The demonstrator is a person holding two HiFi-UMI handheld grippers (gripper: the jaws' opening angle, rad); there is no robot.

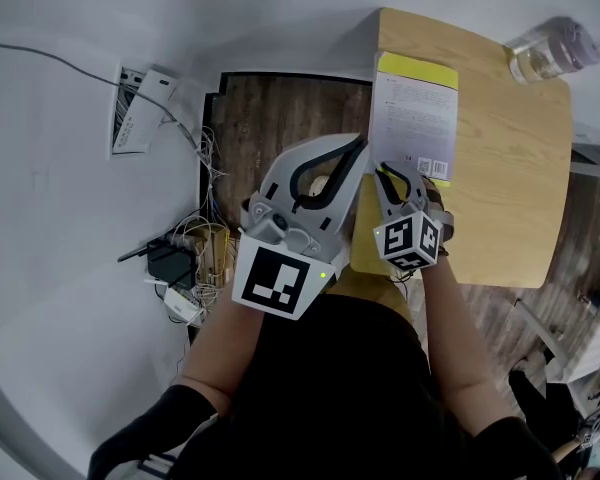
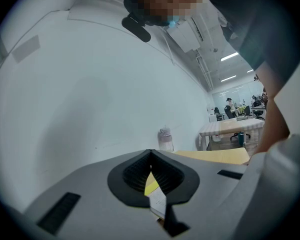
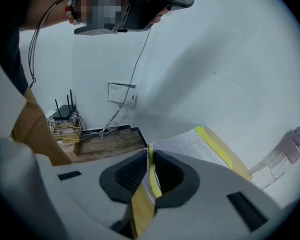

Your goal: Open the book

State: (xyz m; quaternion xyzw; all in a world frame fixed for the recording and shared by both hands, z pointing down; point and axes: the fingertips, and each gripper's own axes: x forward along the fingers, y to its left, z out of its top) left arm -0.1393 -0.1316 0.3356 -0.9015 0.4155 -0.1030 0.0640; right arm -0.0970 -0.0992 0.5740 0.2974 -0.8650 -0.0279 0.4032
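The book (image 1: 415, 118), white with a yellow band along its far edge, lies closed on the wooden table (image 1: 505, 178). My right gripper (image 1: 385, 171) sits at the book's near left corner. In the right gripper view the right gripper (image 3: 149, 152) is shut on the book's thin yellow-tinted edge, and the printed cover (image 3: 190, 145) stretches away beyond the jaws. My left gripper (image 1: 359, 149) hovers just left of the table edge, above the floor, with its jaws shut on nothing. The left gripper (image 2: 150, 154) points roughly level across the table (image 2: 215, 155).
A clear bottle (image 1: 552, 52) with a pale lid stands at the table's far right corner. Left of the table are a white wall, a wooden floor patch, a router (image 3: 64, 113) and tangled cables (image 1: 192, 250). A wall socket panel (image 1: 140, 113) hangs nearby.
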